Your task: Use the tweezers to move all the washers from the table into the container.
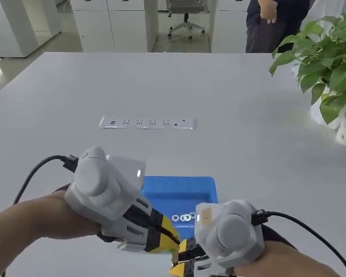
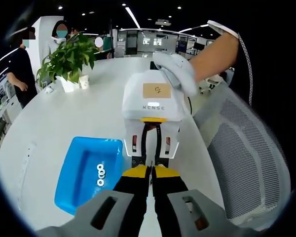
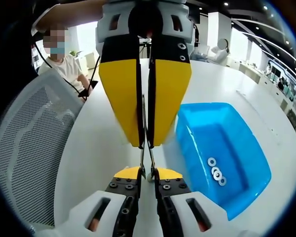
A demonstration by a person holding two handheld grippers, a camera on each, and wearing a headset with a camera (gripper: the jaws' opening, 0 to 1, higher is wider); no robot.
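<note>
A blue container [image 1: 173, 187] sits on the white table just beyond both grippers, with three washers [image 1: 184, 217] inside it. The same washers [image 2: 100, 175] [image 3: 216, 173] lie near one wall of the container [image 2: 79, 182] [image 3: 237, 143]. My left gripper [image 1: 174, 243] [image 2: 149, 173] and right gripper [image 1: 181, 264] [image 3: 148, 174] face each other tip to tip beside the container. The thin metal tweezers [image 3: 145, 143] [image 2: 148, 153] run between them, and both pairs of yellow jaws are closed on them.
A power strip [image 1: 147, 123] lies mid-table. A potted plant [image 1: 328, 63] stands at the far right edge. A person [image 1: 271, 23] and an office chair [image 1: 184, 17] are beyond the table. A mesh chair [image 2: 246, 148] is behind the near edge.
</note>
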